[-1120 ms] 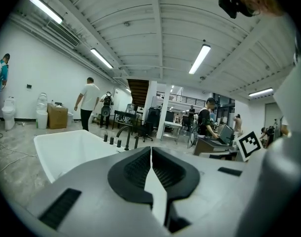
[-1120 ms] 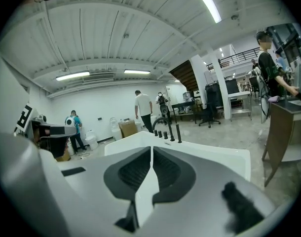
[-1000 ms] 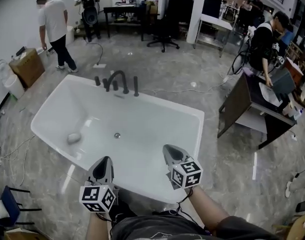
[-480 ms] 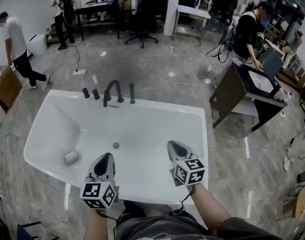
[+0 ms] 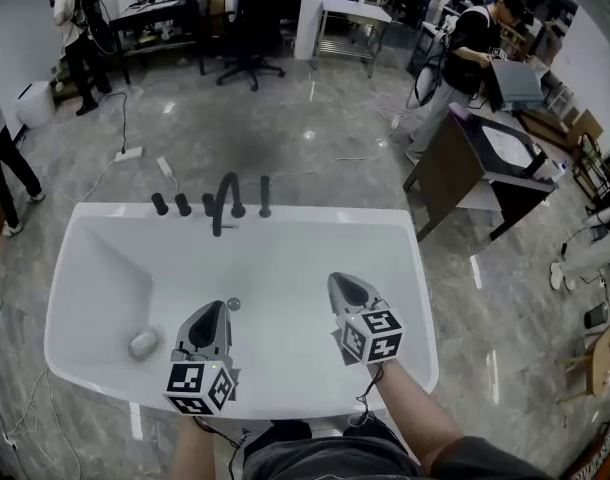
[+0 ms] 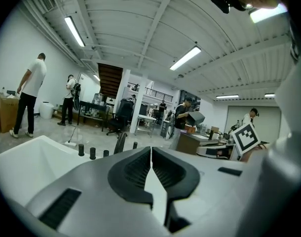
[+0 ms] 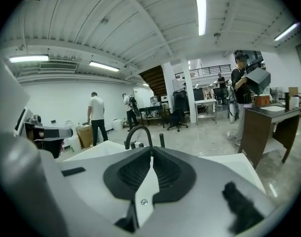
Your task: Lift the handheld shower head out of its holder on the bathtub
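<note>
In the head view, one glossy white bathtub (image 5: 325, 214), rectangular with rounded corners, fills the middle of the frame. A row of dark fittings stands on its far rim, among them one arched spout (image 5: 225, 196). At the right end of the row is the slim, upright handheld shower head (image 5: 265, 196), seated in its holder. One grey rounded lump (image 5: 143, 344) lies in the basin at lower left. Two grey grippers hover over the near side of the tub, well apart from the fittings.

In the left gripper view, the left gripper (image 6: 151, 149) has its dark ribbed jaws pressed together and empty. Three short knobs (image 6: 93, 153) show beyond them.

In the right gripper view, the right gripper (image 7: 151, 152) likewise has its jaws closed on nothing.
</note>
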Tool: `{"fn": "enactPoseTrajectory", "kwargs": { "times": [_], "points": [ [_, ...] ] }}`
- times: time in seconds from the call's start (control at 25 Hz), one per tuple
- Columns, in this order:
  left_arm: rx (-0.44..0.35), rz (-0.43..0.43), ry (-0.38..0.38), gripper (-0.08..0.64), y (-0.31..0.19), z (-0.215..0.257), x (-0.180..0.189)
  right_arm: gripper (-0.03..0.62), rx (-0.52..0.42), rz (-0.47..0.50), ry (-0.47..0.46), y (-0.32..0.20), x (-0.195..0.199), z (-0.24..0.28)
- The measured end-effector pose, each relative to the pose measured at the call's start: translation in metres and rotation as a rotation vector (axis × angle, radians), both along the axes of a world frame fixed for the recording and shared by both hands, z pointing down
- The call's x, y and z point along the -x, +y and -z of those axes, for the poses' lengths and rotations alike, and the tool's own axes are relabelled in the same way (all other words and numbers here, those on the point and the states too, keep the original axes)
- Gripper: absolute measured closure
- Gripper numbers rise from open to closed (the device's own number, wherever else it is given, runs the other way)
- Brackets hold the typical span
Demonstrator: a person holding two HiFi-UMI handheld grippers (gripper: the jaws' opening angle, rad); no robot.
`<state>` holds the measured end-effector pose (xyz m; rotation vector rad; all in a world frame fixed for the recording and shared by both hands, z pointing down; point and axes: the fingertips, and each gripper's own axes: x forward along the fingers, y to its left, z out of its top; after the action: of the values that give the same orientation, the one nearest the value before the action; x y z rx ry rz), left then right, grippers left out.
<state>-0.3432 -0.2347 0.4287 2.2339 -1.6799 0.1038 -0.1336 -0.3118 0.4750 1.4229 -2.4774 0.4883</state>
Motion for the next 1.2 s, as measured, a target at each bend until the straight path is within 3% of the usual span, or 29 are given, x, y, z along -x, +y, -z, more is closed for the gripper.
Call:
{"fn": "enactPoseTrajectory", "kwargs": {
  "times": [0.2, 0.4, 1.2],
  "points": [
    [-0.004, -0.042, 0.026, 0.538, -0.035, -0.015, 0.025, 0.563, -0.012, -0.055, 0.004, -0.029, 0.025, -0.011],
    [-0.026, -0.026, 0.016, 0.538, -0.063, -0.026, 0.044, 0.563, -0.024, -0.07, 0.011, -0.054, 0.043, -0.019],
    [0.0, 0.054, -0.01, 0.538, -0.154, -0.09, 0.05, 0.56, -0.017, -0.041, 0.047, -0.194, 0.079, -0.11]
  ]
}}
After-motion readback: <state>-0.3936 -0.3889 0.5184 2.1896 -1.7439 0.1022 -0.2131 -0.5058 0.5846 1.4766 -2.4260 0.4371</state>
